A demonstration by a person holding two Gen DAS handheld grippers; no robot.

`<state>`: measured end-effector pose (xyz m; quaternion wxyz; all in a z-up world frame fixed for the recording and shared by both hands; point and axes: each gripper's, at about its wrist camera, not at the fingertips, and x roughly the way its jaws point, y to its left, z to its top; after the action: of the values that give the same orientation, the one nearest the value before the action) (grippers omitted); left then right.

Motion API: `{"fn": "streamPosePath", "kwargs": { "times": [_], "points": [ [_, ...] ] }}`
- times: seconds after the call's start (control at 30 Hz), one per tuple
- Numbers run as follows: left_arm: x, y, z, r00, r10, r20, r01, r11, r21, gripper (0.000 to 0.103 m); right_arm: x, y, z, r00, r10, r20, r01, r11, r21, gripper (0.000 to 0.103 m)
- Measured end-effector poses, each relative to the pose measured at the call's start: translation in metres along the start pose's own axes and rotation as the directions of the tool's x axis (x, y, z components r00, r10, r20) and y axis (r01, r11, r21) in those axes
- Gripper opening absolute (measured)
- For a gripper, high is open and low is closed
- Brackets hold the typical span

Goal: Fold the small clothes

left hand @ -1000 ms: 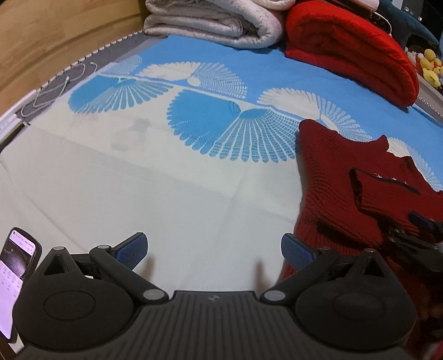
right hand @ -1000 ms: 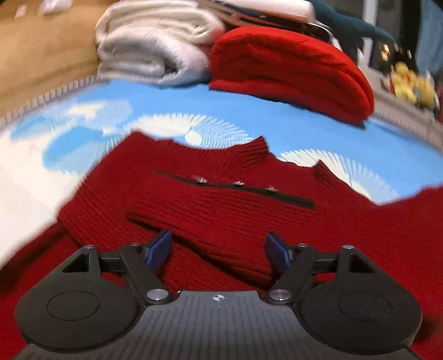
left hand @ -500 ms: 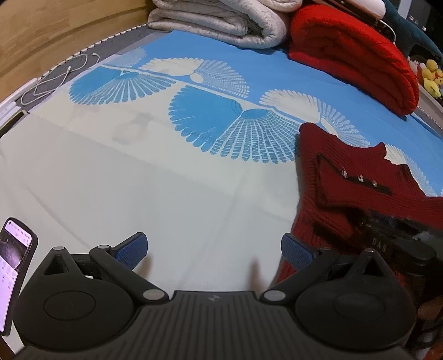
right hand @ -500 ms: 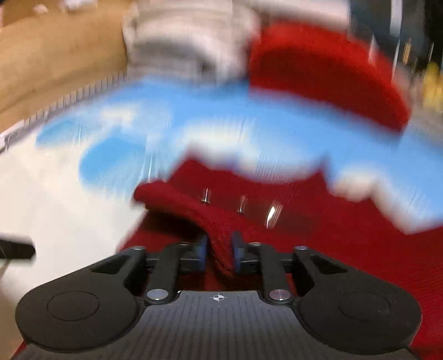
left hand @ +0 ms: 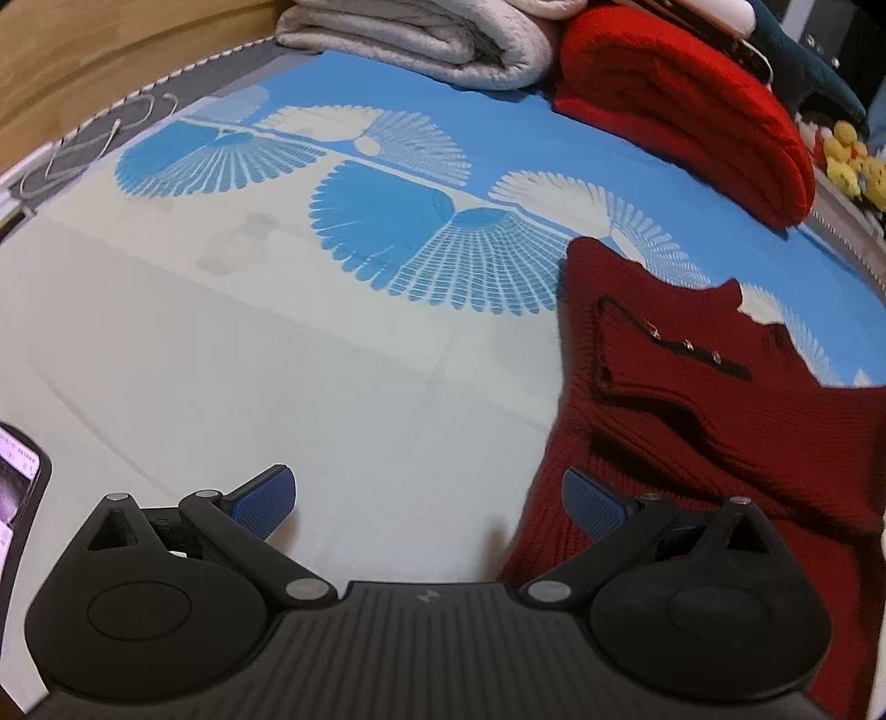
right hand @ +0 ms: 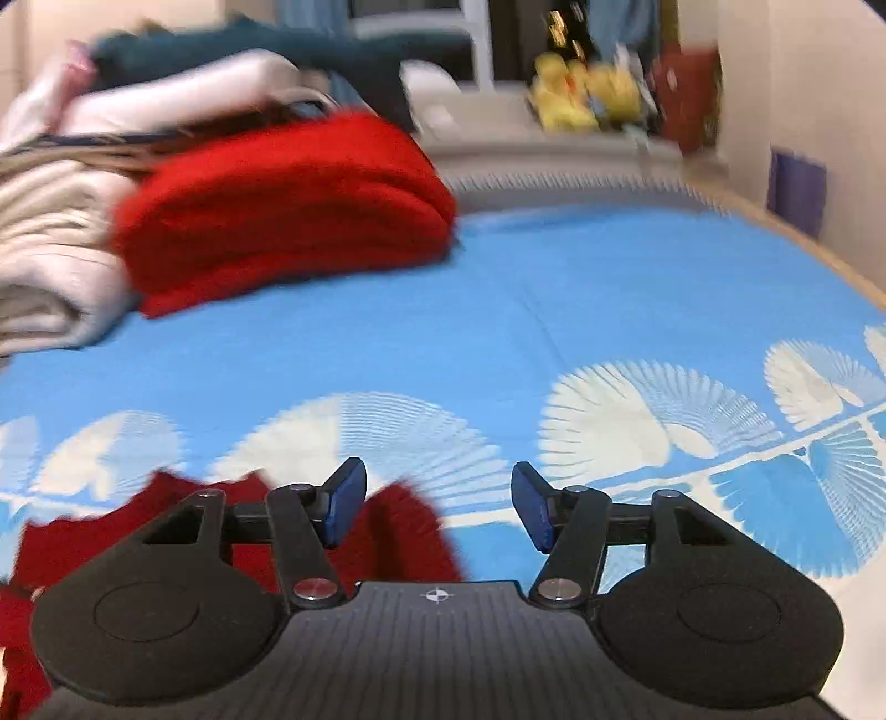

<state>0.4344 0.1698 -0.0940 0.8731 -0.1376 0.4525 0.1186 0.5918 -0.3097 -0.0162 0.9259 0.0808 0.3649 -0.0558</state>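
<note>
Left gripper is hovering with jaws apart, empty. Right gripper is standing apart too, jaws just opening, nothing between. Sweater is lying at 3 o'clock on the sheet, sleeve folded in. Likely soft, light, draping; pinch hem or shoulder.

A: What colour is the small sweater?

B: Dark red, ribbed knit, with a black-edged placket. The folded blanket behind it is a brighter red.

A: And the bed sheet?

B: Sky blue at the far end, off-white nearer, printed with fan shapes in white and blue.

A: The other pile?

B: A pale grey-white quilt. Yellow plush toys sit beyond.

A: The tools?

B: Both black, with blue pads.
</note>
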Motion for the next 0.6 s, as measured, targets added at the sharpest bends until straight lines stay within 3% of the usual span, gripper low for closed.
{"fn": "streamPosePath", "kwargs": {
  "times": [0.07,0.13,0.2,0.27,0.3,0.33,0.4,0.47,0.53,0.57,0.6],
  "points": [
    [0.004,-0.008,0.0,1.0,0.014,0.002,-0.014,1.0,0.027,0.103,0.032,0.007,0.016,0.989,0.06,-0.138,-0.055,0.998,0.043,0.06],
    [0.009,-0.014,-0.001,1.0,0.029,-0.004,-0.029,0.999,0.045,0.103,0.06,0.017,0.02,0.961,0.042,-0.274,-0.043,0.999,-0.001,0.06],
    [0.014,-0.016,-0.002,0.999,0.026,-0.021,-0.025,0.998,0.05,0.103,0.082,0.034,0.012,0.934,-0.133,-0.331,0.07,0.978,-0.197,0.055],
    [0.017,-0.017,-0.003,0.999,0.02,-0.034,-0.018,0.999,0.051,0.103,0.096,0.043,0.001,0.898,-0.399,-0.185,0.312,0.874,-0.374,0.042],
    [0.018,-0.018,-0.003,0.999,0.021,-0.036,-0.019,0.998,0.054,0.103,0.1,0.041,-0.002,0.878,-0.463,-0.118,0.396,0.844,-0.362,0.035],
    [0.019,-0.019,-0.004,0.999,0.023,-0.035,-0.021,0.998,0.059,0.103,0.104,0.035,-0.006,0.879,-0.466,-0.102,0.414,0.852,-0.32,0.024],
    [0.019,-0.02,-0.004,0.999,0.027,-0.029,-0.025,0.997,0.067,0.103,0.106,0.022,-0.014,0.925,-0.355,-0.135,0.319,0.919,-0.233,0.023],
    [0.02,-0.02,-0.004,0.999,0.031,-0.029,-0.029,0.997,0.073,0.103,0.094,0.011,-0.02,0.962,-0.264,-0.07,0.252,0.957,-0.142,0.024],
    [0.021,-0.02,-0.004,0.999,0.035,-0.035,-0.032,0.997,0.073,0.103,0.07,-0.002,-0.021,0.981,-0.191,0.044,0.194,0.979,-0.062,0.034],
    [0.021,-0.019,-0.004,0.999,0.034,-0.037,-0.032,0.997,0.068,0.103,0.062,-0.011,-0.019,0.981,-0.176,0.081,0.179,0.983,-0.028,0.045],
    [0.021,-0.018,-0.003,0.999,0.032,-0.039,-0.029,0.998,0.062,0.103,0.049,-0.02,-0.02,0.98,-0.168,0.107,0.168,0.986,0.003,0.048]
  ]
}}
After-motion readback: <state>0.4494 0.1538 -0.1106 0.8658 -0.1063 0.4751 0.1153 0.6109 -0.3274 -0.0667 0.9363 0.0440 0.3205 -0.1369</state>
